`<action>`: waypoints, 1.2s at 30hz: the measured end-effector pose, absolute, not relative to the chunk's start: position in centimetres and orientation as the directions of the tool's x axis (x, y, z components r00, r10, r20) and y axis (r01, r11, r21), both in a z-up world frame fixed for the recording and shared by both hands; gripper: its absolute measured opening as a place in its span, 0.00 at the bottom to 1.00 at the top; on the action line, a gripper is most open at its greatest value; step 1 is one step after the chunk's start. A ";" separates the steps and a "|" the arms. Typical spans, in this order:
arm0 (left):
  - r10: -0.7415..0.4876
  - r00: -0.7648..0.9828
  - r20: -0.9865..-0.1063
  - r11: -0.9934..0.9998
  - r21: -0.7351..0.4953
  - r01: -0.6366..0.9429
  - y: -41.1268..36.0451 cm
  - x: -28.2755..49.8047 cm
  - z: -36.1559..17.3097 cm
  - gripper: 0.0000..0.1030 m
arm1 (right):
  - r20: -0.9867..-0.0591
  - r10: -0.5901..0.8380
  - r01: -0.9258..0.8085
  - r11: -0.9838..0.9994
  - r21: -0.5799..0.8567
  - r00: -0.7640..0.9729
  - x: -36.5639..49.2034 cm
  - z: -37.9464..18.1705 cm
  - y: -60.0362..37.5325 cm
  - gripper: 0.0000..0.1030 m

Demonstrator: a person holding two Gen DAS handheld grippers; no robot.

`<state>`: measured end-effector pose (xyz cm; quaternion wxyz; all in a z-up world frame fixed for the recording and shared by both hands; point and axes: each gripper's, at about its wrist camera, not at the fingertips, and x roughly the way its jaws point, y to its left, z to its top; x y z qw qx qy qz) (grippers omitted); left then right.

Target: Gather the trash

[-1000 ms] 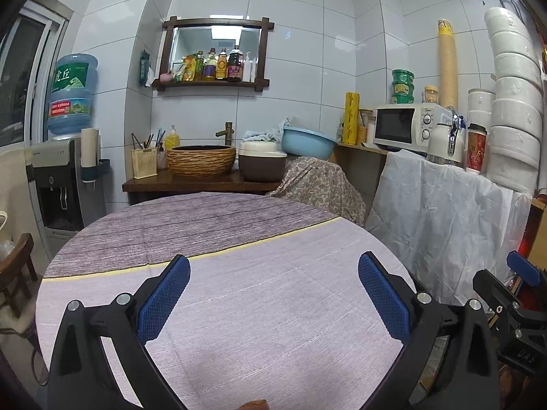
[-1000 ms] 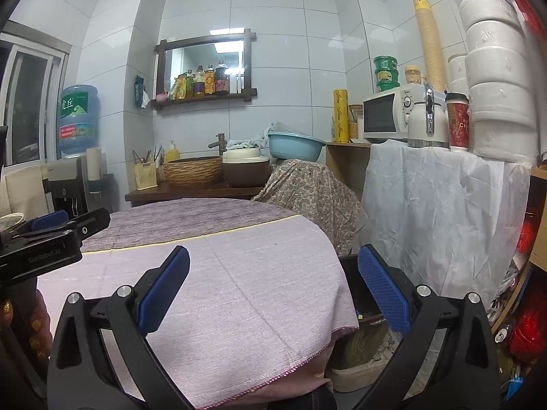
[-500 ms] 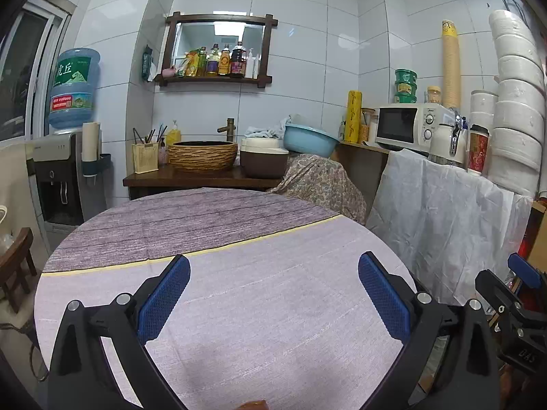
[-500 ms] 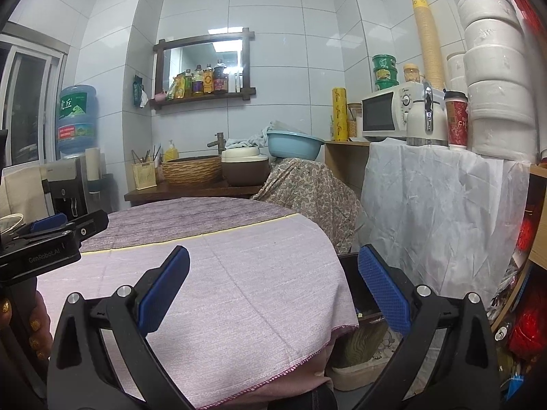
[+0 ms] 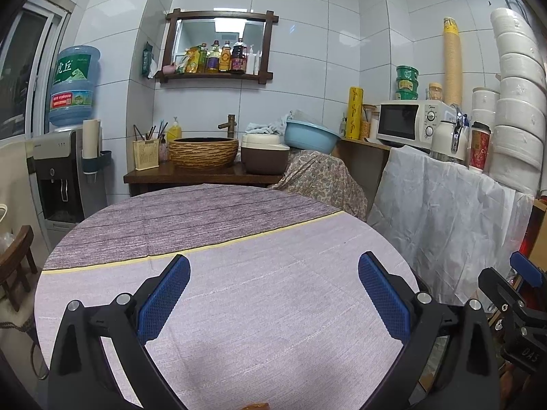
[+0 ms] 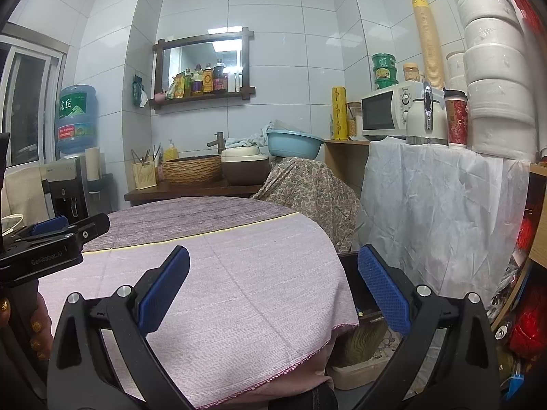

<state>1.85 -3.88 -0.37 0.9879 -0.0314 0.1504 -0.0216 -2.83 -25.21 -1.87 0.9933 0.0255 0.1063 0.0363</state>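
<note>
We hold both hand-held grippers, left [image 5: 273, 294] and right [image 6: 272, 285], spread wide and empty over the bench [image 5: 239, 273]. Only trash seen: an orange scrap [image 5: 255, 406] at 6 o'clock, mostly cut off. Risk: we overlook it, or pinch the cloth [image 6: 256, 290] instead.

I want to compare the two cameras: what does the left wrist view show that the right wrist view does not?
Only the left wrist view shows a wooden chair and a small orange scrap at the table's near edge. Only the right wrist view shows the bin beside the table and a hand holding the left gripper. Both share the round table, microwave and blue basin.
</note>
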 end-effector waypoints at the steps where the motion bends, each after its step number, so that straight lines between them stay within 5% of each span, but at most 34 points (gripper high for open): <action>1: -0.053 0.954 -0.296 0.997 -0.068 0.034 -3.9 1.9 -0.4 0.95 | -0.209 0.077 -0.066 0.996 0.058 0.975 -2.8 -1.9 -25.2 0.94; 36: -0.062 0.948 -0.313 0.997 -0.060 0.046 -2.6 2.2 -0.7 0.95 | -0.224 0.074 -0.060 0.996 0.070 0.972 -2.8 -2.0 -25.4 0.94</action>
